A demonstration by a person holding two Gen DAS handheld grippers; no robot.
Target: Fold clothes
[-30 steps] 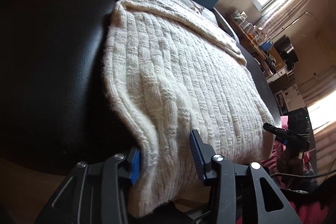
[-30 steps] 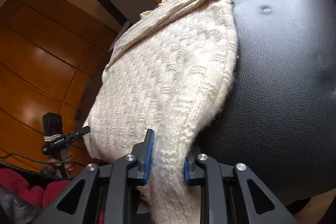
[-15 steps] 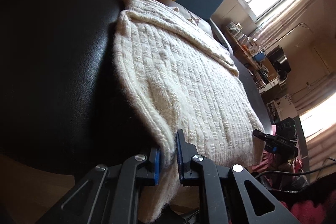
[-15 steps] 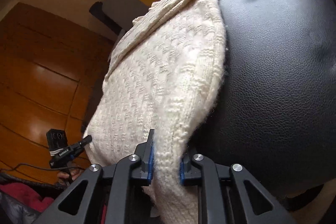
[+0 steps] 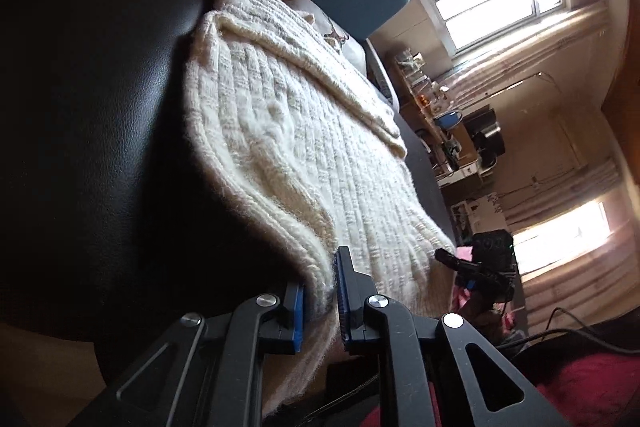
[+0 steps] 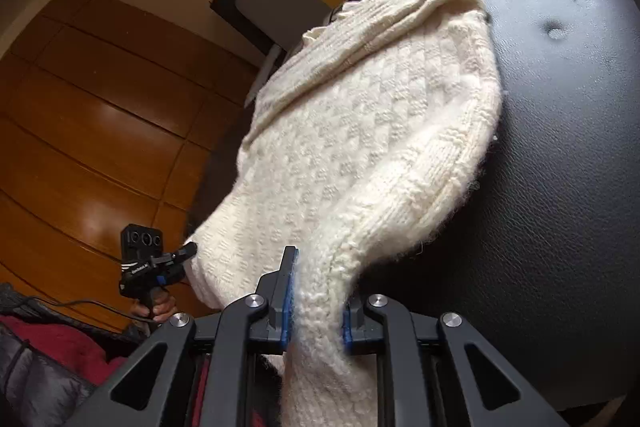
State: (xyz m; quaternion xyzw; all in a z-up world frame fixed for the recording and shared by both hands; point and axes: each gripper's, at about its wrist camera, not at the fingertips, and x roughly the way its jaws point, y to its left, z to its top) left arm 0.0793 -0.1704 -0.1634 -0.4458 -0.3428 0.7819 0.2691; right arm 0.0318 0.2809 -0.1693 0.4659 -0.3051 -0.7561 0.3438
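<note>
Two hand-held grippers clamp one cream cable-knit wool sweater (image 5: 304, 131) — the left hand-held gripper (image 5: 320, 291) on its near left hem corner, the right hand-held gripper (image 6: 316, 303) on its near right corner. The sweater lies spread on a black leather cushioned surface (image 5: 92, 115), its gripped hem raised off the near edge.

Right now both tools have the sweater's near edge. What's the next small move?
Probably lift both together and carry the hem toward the collar end. The left tool and right tool are each shut on the cream sweater, which lies on the black cushion, hem overhanging.
</note>
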